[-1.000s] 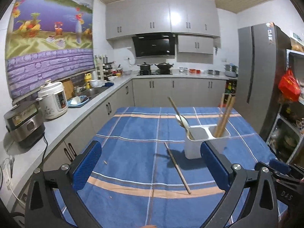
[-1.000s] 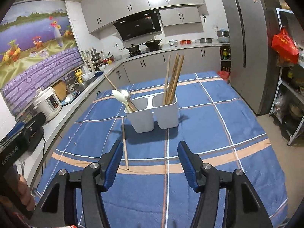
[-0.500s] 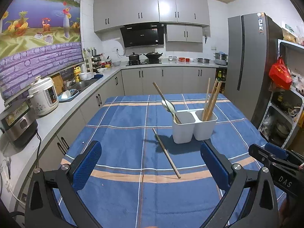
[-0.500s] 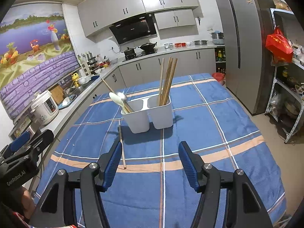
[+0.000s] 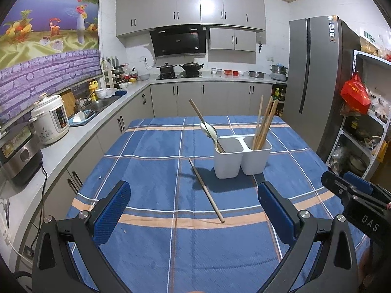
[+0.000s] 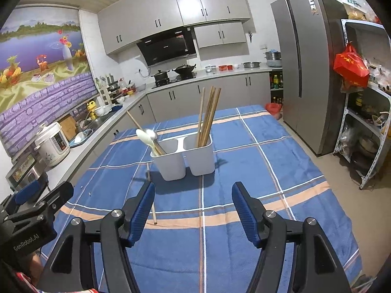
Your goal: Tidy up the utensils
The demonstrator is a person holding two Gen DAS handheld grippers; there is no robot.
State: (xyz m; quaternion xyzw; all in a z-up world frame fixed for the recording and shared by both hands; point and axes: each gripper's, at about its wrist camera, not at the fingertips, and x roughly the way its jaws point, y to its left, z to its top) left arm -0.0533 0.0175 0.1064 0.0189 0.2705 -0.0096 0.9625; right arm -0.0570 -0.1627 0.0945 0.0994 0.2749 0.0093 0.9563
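A white two-compartment utensil holder (image 5: 242,157) (image 6: 184,157) stands on the blue plaid tablecloth. Its left compartment holds spoons (image 5: 207,131) (image 6: 147,138) and one leaning chopstick; its right compartment holds several upright chopsticks (image 5: 265,122) (image 6: 207,114). One loose chopstick (image 5: 206,190) (image 6: 151,195) lies on the cloth in front of the holder, to its left. My left gripper (image 5: 194,206) is open wide and empty, well short of the chopstick. My right gripper (image 6: 193,207) is empty too, its jaws opening, with the chopstick's near end beside its left finger.
A counter runs along the left with a rice cooker (image 5: 50,122), a sink and dishes. A grey fridge (image 5: 315,78) and a metal shelf with a red bag (image 5: 354,94) stand to the right. The tablecloth (image 5: 156,171) spreads bare around the holder.
Both views swung slightly, so the holder sits nearer the middle of each. The right gripper's jaws widened a little. The loose chopstick has not moved.
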